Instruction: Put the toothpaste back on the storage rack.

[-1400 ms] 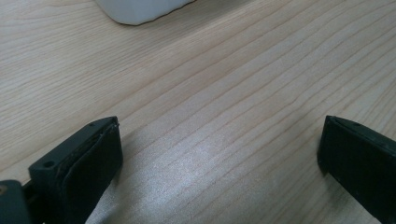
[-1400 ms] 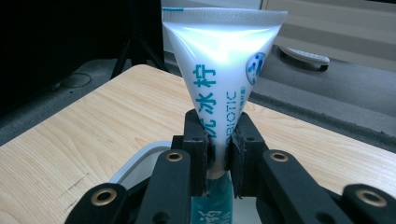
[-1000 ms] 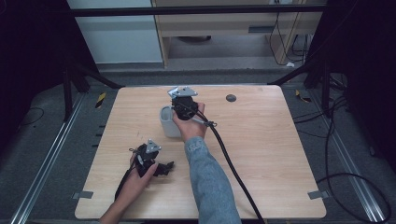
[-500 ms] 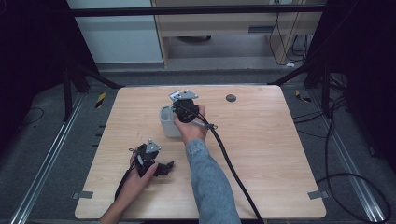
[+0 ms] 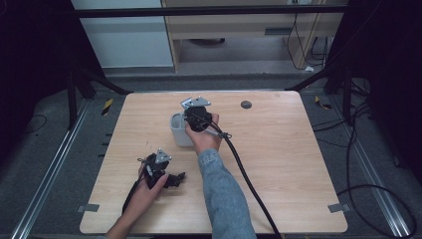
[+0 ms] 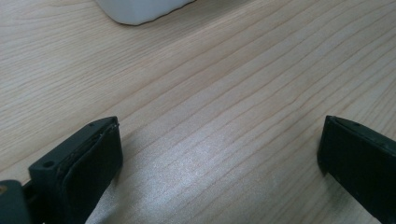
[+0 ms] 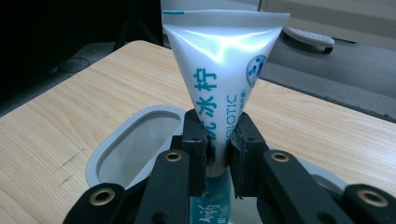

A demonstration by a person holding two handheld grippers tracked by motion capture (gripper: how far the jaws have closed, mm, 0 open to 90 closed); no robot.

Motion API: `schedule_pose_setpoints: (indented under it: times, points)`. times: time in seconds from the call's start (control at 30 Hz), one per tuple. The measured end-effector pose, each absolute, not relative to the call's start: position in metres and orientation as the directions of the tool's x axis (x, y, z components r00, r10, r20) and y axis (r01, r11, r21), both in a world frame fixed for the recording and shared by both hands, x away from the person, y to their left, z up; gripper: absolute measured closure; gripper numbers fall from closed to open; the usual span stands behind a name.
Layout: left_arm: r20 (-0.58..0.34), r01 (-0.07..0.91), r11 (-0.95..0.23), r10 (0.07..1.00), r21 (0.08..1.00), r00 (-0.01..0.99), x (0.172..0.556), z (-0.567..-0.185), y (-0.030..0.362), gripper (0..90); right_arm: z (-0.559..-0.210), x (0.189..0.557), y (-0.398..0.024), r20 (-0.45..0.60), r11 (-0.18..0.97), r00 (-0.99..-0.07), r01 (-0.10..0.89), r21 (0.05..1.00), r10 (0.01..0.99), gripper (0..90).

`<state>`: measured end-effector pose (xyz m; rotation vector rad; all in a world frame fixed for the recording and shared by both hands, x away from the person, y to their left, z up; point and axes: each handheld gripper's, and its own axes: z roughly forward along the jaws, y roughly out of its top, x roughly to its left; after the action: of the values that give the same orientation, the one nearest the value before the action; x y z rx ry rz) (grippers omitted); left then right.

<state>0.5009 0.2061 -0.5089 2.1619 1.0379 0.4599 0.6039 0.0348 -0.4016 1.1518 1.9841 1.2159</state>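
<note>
A white toothpaste tube [image 7: 224, 70] with teal lettering stands upright, flat crimped end up, pinched by my right gripper [image 7: 218, 144]. It hangs over a pale grey cup [image 7: 135, 140] whose oval mouth shows just below and left of the jaws. From above, the right gripper [image 5: 198, 115] sits over the cup [image 5: 178, 130] in the table's middle, and the tube is hidden by the hand. My left gripper [image 5: 160, 170] rests low near the front left, pointing right. Its jaws [image 6: 219, 163] stand wide apart over bare wood, and the cup's white base [image 6: 140, 10] shows at the top edge.
The light wooden table [image 5: 298, 164] has a small dark round disc [image 5: 246, 104] near its far edge. A thick black cable [image 5: 244, 174] trails from the right gripper toward the front. Metal rails and dark floor surround the table.
The right hand and its gripper have shifted slightly above the cup. The left hand has stayed where it was.
</note>
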Motion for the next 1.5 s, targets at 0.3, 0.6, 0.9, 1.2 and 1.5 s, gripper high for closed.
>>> schedule_pose_setpoints:
  times: [0.3, 0.6, 0.9, 1.2, 1.5]
  points:
    - [0.021, 0.543, -0.446, 0.786, 0.711, 0.618, 0.501, -0.509, 0.206, 0.0, -0.402, 0.605, 0.036, -0.009, 0.228, -0.491, 0.388, 0.893, 0.871, 77.6]
    - [0.021, 0.543, -0.446, 0.786, 0.711, 0.618, 0.501, -0.509, 0.206, 0.0, -0.401, 0.61, 0.042, -0.017, 0.238, -0.492, 0.391, 0.889, 0.87, 77.1]
    - [0.021, 0.543, -0.446, 0.786, 0.711, 0.618, 0.501, -0.509, 0.206, 0.0, -0.401, 0.614, 0.046, -0.012, 0.241, -0.496, 0.399, 0.885, 0.868, 76.6]
    - [0.02, 0.543, -0.446, 0.786, 0.711, 0.618, 0.501, -0.509, 0.206, 0.0, -0.401, 0.614, 0.049, -0.009, 0.242, -0.499, 0.405, 0.882, 0.866, 76.3]
    - [0.021, 0.543, -0.446, 0.786, 0.711, 0.618, 0.501, -0.509, 0.206, 0.0, -0.401, 0.614, 0.049, -0.006, 0.242, -0.501, 0.407, 0.881, 0.865, 75.8]
